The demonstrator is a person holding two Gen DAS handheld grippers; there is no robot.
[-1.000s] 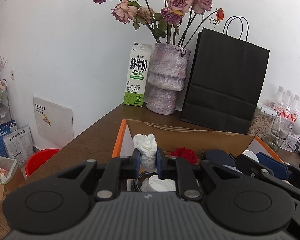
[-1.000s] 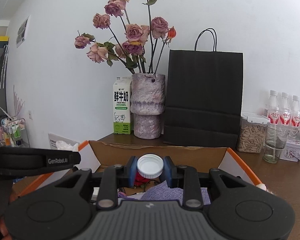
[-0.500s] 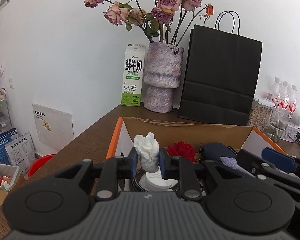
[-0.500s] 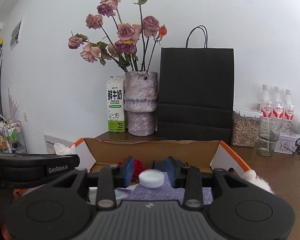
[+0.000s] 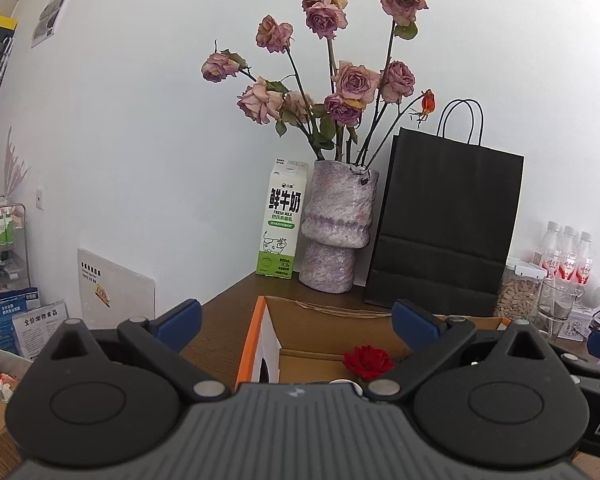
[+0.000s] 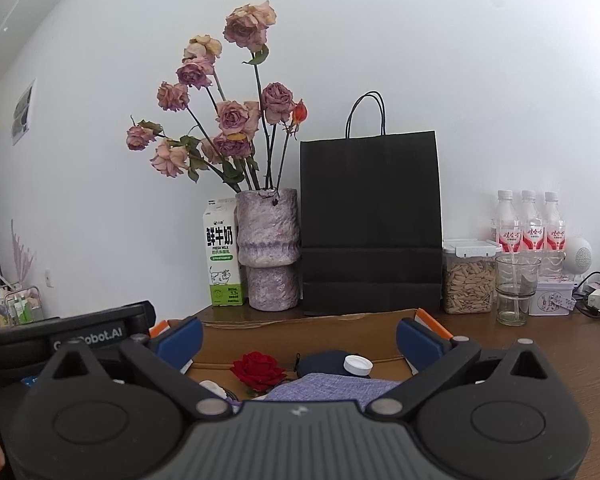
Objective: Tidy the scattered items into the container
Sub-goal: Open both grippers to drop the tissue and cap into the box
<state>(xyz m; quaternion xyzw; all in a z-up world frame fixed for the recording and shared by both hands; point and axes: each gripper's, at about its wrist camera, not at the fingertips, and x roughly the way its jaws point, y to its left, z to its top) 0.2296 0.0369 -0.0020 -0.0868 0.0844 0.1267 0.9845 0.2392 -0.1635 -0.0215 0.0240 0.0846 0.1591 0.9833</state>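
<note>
The cardboard box (image 6: 300, 334) with orange flaps (image 5: 249, 344) sits on the brown table. Inside it lie a red rose (image 6: 257, 366), a dark blue pouch (image 6: 320, 362), a white bottle cap (image 6: 358, 365) and a purple cloth (image 6: 320, 388). The rose also shows in the left wrist view (image 5: 367, 361). My left gripper (image 5: 296, 326) is open and empty above the box's left end. My right gripper (image 6: 299, 338) is open and empty above the box. The crumpled tissue is hidden.
A milk carton (image 5: 282, 234), a purple vase of dried roses (image 5: 338, 236) and a black paper bag (image 5: 444, 228) stand against the wall. A seed jar (image 6: 470, 278), a glass (image 6: 514, 292) and water bottles (image 6: 530, 224) stand at the right. A red bin is on the floor left.
Both grippers opened and rose. The left let go of the white tissue, the right let go of the white cap, which now lies in the box.
</note>
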